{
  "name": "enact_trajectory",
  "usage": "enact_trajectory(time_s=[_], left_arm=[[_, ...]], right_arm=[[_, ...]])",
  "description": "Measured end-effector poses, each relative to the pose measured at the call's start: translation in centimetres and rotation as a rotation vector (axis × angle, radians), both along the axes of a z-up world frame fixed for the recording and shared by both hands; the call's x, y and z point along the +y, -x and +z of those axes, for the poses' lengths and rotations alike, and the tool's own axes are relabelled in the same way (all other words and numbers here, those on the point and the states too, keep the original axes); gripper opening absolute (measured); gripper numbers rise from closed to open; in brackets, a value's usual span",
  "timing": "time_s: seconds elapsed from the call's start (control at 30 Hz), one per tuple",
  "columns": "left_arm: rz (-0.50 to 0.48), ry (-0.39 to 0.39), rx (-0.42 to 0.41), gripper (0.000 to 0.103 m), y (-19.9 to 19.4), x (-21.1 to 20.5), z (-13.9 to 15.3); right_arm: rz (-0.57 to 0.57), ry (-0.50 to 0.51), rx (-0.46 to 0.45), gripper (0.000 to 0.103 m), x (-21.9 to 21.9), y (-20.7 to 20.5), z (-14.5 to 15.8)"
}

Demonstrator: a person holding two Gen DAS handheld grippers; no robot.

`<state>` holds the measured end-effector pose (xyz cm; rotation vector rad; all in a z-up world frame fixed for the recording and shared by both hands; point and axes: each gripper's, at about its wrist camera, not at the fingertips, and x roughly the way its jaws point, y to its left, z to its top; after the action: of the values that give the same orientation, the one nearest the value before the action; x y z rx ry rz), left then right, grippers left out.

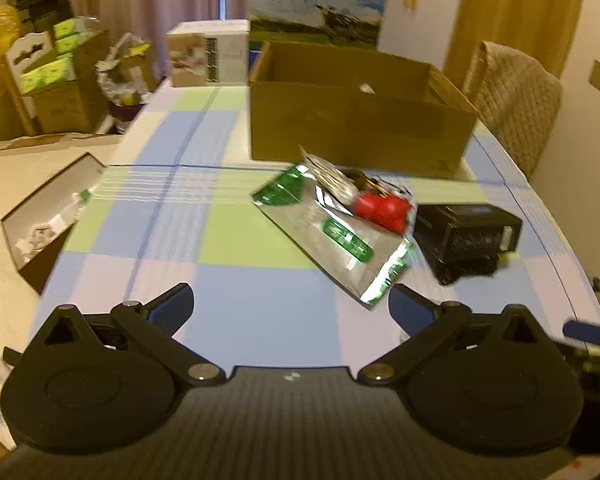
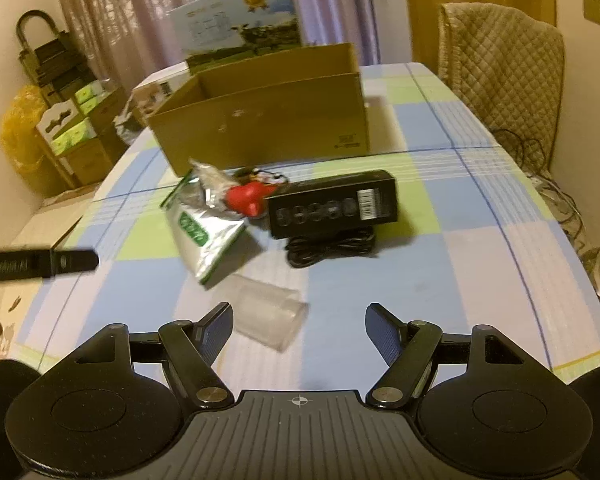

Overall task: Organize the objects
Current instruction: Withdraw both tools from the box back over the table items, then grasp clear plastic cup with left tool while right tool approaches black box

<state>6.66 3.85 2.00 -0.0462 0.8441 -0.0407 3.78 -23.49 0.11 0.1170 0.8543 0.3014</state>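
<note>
Left gripper and right gripper are spread wide, empty; clear cup lies lower centre, between the right fingers.

Ahead of our grippers we see pale curtains and a golden drape on the far wall. To our right stands a quilted chair; stacked cartons crowd the left corner.
</note>
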Motion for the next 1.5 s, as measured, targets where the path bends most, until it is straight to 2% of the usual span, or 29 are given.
enact_trajectory(time_s=[0.63, 1.0, 1.07, 1.13, 1.27, 1.4, 1.5], left_arm=[[-0.236, 0.042, 0.085, 0.102, -2.2, -8.0, -6.5], [-0.363, 0.042, 0.087, 0.101, -3.9, -11.4, -9.6], [-0.363, 0.045, 0.094, 0.099, -4.3, -11.4, -10.0], [-0.366, 0.055, 0.1, 0.092, -4.7, -11.5, -10.3], [-0.378, 0.051, 0.118, 0.088, -5.2, -11.6, -10.6], [-0.383, 0.049, 0.145, 0.069, -5.4, -11.5, -10.8], [-0.372, 0.048, 0.144, 0.068, -5.3, -11.2, -10.5]], right_arm=[[-0.113, -0.001, -0.012, 0.07, -5.3, -3.6, -0.9], [-0.129, -0.008, 0.017, 0.071, -6.2, -4.9, -2.3], [-0.128, -0.009, 0.022, 0.071, -6.3, -5.2, -2.5], [-0.125, -0.012, 0.027, 0.071, -6.2, -5.5, -2.7], [-0.114, -0.015, 0.035, 0.071, -6.0, -6.1, -3.1], [-0.099, -0.01, 0.031, 0.071, -5.5, -6.7, -3.1], [-0.081, -0.005, 0.023, 0.071, -5.1, -7.3, -2.9]])
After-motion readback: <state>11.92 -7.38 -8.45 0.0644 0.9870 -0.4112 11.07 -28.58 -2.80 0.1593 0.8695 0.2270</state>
